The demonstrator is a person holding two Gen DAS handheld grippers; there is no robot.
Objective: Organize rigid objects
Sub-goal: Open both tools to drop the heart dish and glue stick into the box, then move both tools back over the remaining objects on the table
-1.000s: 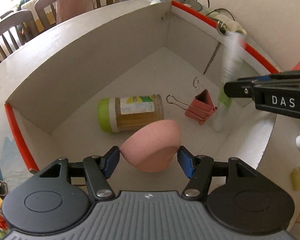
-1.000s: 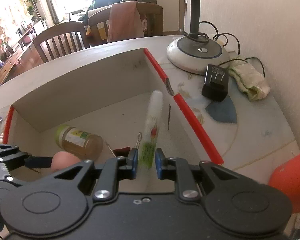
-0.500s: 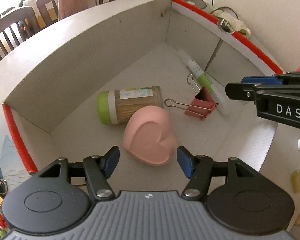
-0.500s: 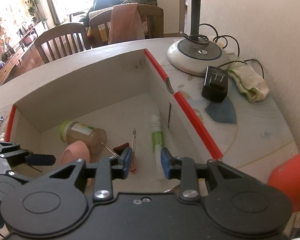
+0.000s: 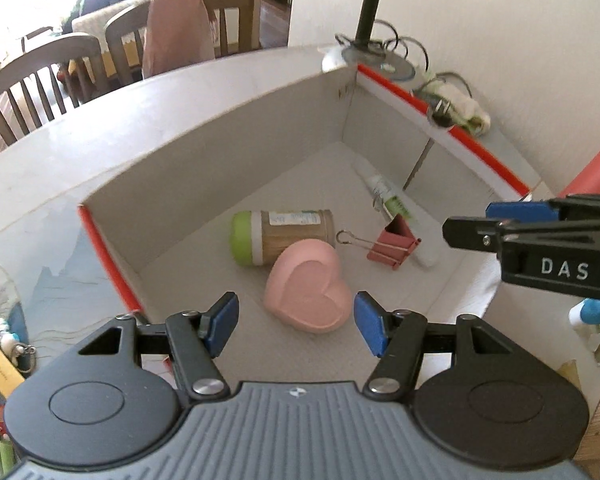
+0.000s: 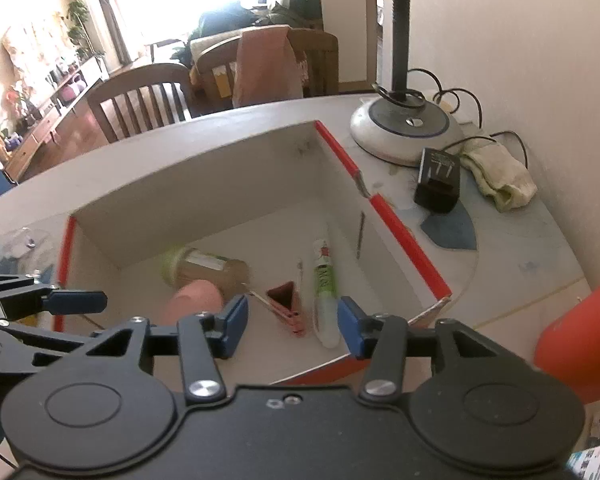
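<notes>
A white cardboard box (image 5: 220,148) with red-edged rims holds a pink heart-shaped case (image 5: 306,294), a toothpick jar with a green lid (image 5: 280,236), a pink binder clip (image 5: 392,244) and a white tube with a green label (image 5: 396,208). My left gripper (image 5: 296,330) is open and empty above the box's near side, just short of the heart. My right gripper (image 6: 292,326) is open and empty over the box's near right corner, above the tube (image 6: 324,284) and the clip (image 6: 286,300). It shows from the side in the left wrist view (image 5: 500,224).
A lamp base (image 6: 406,132), a black power adapter (image 6: 438,180) and a crumpled cloth (image 6: 500,176) lie right of the box. A red object (image 6: 580,340) stands at the near right. Wooden chairs (image 6: 140,96) stand beyond the table. Small items (image 5: 0,360) lie at the left.
The left gripper let go of the pink heart and the right gripper let go of the tube; both now lie in the box. Both grippers have opened and pulled back up.
</notes>
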